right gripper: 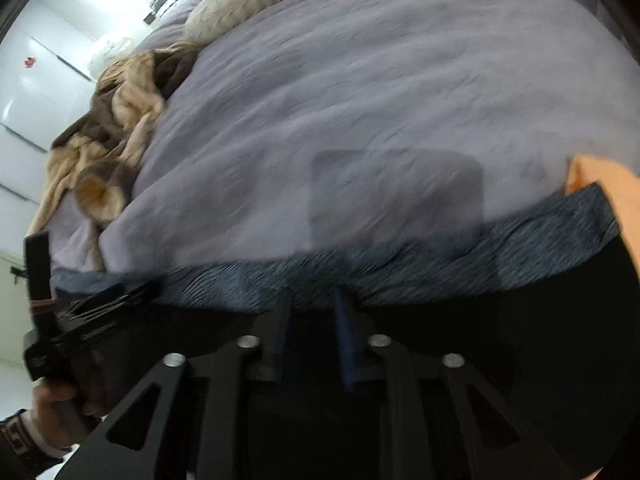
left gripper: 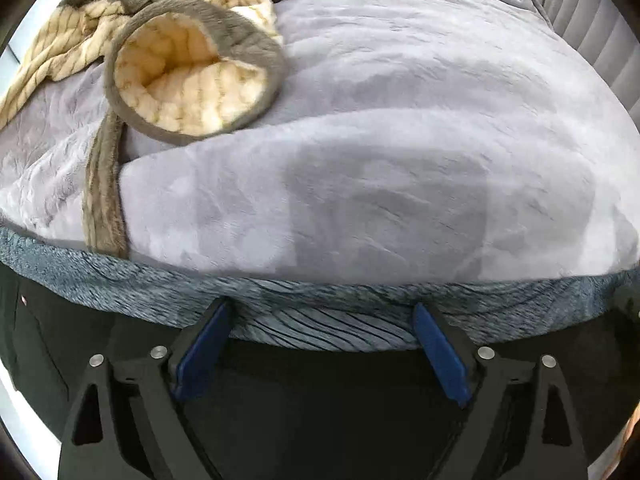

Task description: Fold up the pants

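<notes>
The pants [left gripper: 320,400] are black and lie at the near edge of the bed, over a blue-grey fuzzy blanket border [left gripper: 120,288] and just under both cameras; in the left wrist view they fill the dark area between and below the fingers. The left gripper [left gripper: 322,320] stands wide, its blue pads [left gripper: 200,356] well apart, with the tips at the line where the black cloth meets the blue-grey border, and nothing is held between them. The right gripper [right gripper: 314,304] is narrow, its two fingers near each other with a small gap, and the tips are also at that same line; the view is blurred, so it is not certain if a thin edge of the pants [right gripper: 520,320] is caught between them. The step in hand seems to be taking the far edge of the pants with both grippers. To do it well, each gripper should probably bite only the black cloth and not the border under it, at the same height on both sides, so the fold comes straight. Beyond the pants the lilac bed cover [left gripper: 400,120] spreads out, with a beige and brown striped robe [left gripper: 188,76] crumpled at the far left and a knitted pillow [right gripper: 244,0] near the head of the bed.
</notes>
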